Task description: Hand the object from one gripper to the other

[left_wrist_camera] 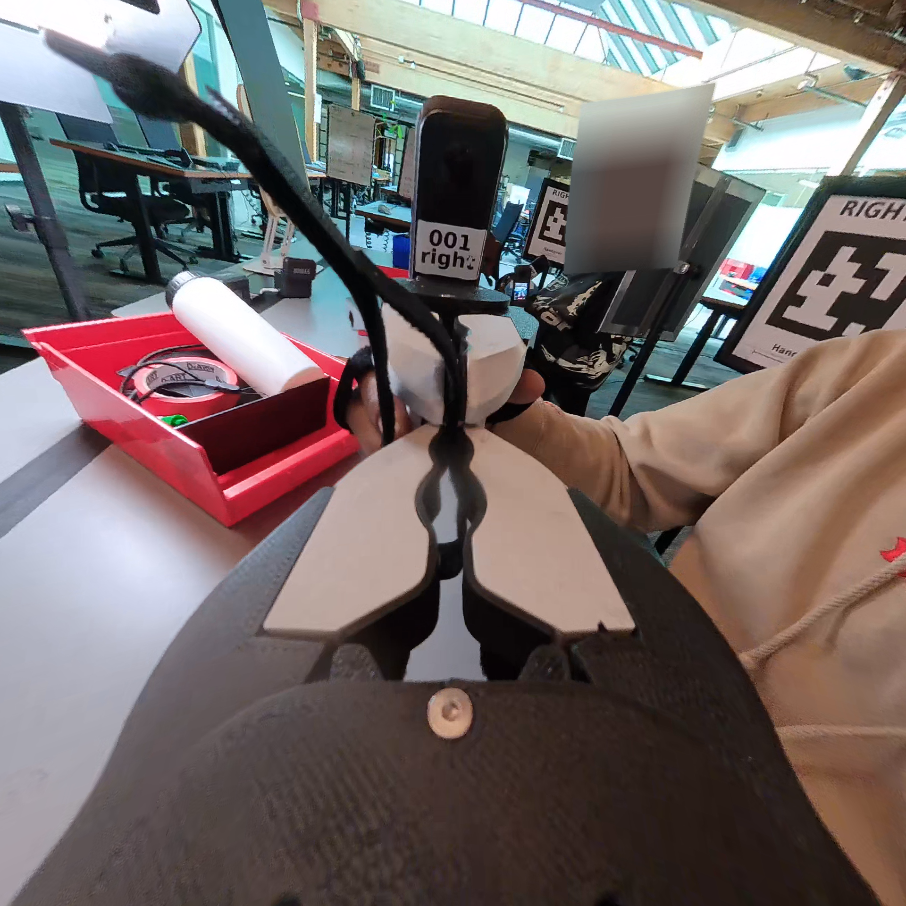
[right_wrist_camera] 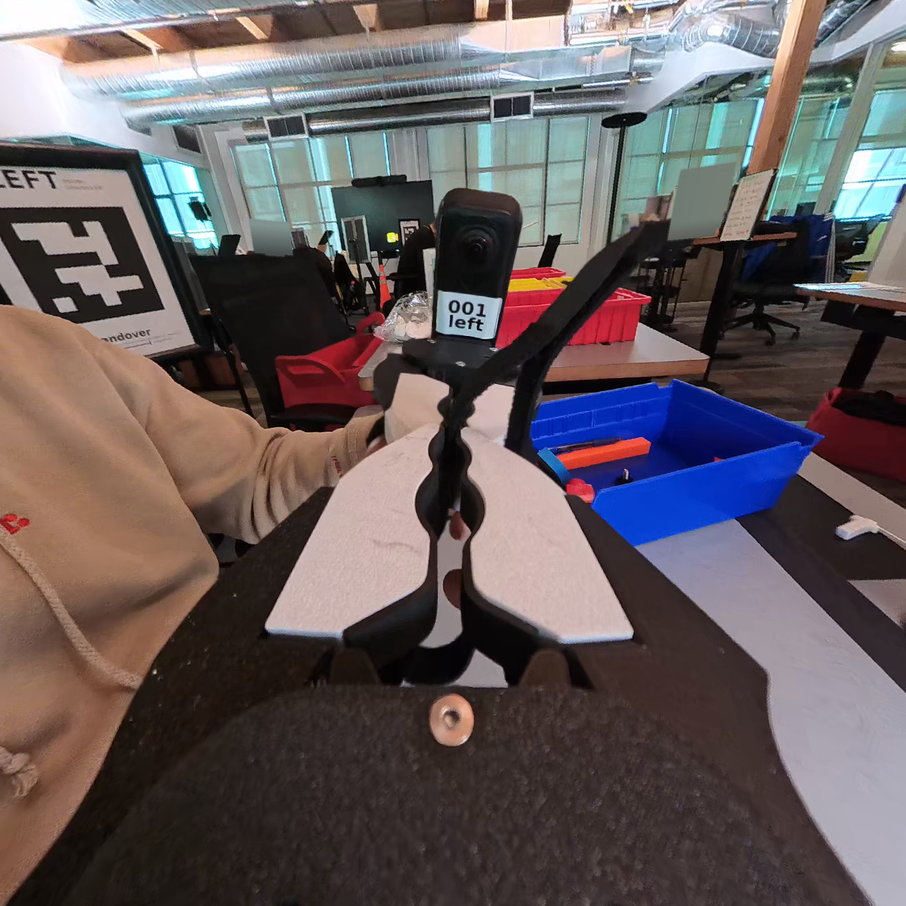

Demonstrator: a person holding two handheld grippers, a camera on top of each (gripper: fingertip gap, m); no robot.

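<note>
A long black strap (left_wrist_camera: 274, 162) hangs between the two grippers, which face each other tip to tip above the table. In the left wrist view, my left gripper (left_wrist_camera: 451, 436) has its white fingers (left_wrist_camera: 377, 549) closed on the strap's lower part. The right gripper (left_wrist_camera: 453, 372) is straight ahead, and the strap runs between its fingers. In the right wrist view, my right gripper (right_wrist_camera: 452, 436) is closed on the strap (right_wrist_camera: 578, 304). The left gripper (right_wrist_camera: 456, 402) opposite pinches it too. The strap's free ends stick up and to the side.
A red bin (left_wrist_camera: 196, 461) holding a white bottle (left_wrist_camera: 245, 338) and a red tape roll (left_wrist_camera: 181, 382) sits on the grey table (left_wrist_camera: 98, 564). A blue bin (right_wrist_camera: 686, 490) holds an orange bar (right_wrist_camera: 608, 451). Beige sleeves (left_wrist_camera: 711, 465) (right_wrist_camera: 122, 441) and marker boards (left_wrist_camera: 833, 284) stand close by. Less than 4 cm separates the two grippers' tips.
</note>
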